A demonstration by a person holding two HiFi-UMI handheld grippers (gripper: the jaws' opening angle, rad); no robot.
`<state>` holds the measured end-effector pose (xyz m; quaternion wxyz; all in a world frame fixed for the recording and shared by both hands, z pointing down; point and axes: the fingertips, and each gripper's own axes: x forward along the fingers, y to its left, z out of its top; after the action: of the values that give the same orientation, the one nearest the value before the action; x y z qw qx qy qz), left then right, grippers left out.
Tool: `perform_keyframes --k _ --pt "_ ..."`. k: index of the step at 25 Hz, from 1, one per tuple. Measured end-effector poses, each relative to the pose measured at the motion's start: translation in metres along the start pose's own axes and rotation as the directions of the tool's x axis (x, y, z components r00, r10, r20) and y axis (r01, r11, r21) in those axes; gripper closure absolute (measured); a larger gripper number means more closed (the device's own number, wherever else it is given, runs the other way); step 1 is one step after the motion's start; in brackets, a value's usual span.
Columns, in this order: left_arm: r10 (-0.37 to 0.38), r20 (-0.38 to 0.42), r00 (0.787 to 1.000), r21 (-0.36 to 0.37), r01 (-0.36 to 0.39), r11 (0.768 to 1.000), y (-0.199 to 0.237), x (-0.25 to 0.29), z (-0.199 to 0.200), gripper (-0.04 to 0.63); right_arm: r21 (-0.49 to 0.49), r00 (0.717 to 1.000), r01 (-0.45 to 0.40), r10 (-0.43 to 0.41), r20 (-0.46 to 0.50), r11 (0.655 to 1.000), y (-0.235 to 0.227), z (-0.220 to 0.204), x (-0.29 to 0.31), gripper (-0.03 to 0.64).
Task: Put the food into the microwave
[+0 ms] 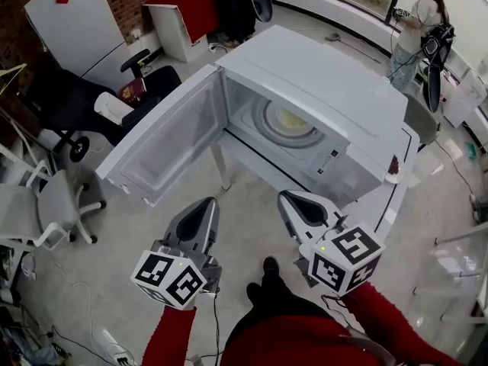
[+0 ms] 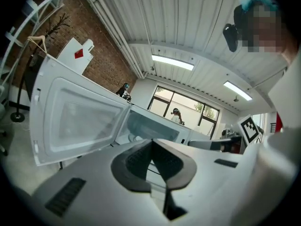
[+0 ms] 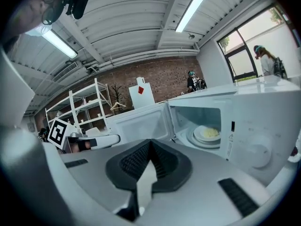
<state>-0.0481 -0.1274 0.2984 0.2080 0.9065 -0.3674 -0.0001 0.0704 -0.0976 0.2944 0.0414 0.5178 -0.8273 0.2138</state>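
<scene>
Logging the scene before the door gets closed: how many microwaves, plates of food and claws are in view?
microwave: 1
plate of food: 1
claws: 2, left claw and right claw
Total: 4

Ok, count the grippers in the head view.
2. The left gripper is low and left of centre, the right gripper low and right of centre, both in front of the open microwave. None looks hidden.
</scene>
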Motion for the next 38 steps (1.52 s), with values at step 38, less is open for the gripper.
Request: perform_keyframes --k 38 --pt "0.386 0.161 0.909 0.117 -0.405 0.907 -0.017 -0.18 -0.032 0.586 -0.169 0.962 -0.271 0.272 -0.017 0.948 0.107 -0.045 -0.037 0.603"
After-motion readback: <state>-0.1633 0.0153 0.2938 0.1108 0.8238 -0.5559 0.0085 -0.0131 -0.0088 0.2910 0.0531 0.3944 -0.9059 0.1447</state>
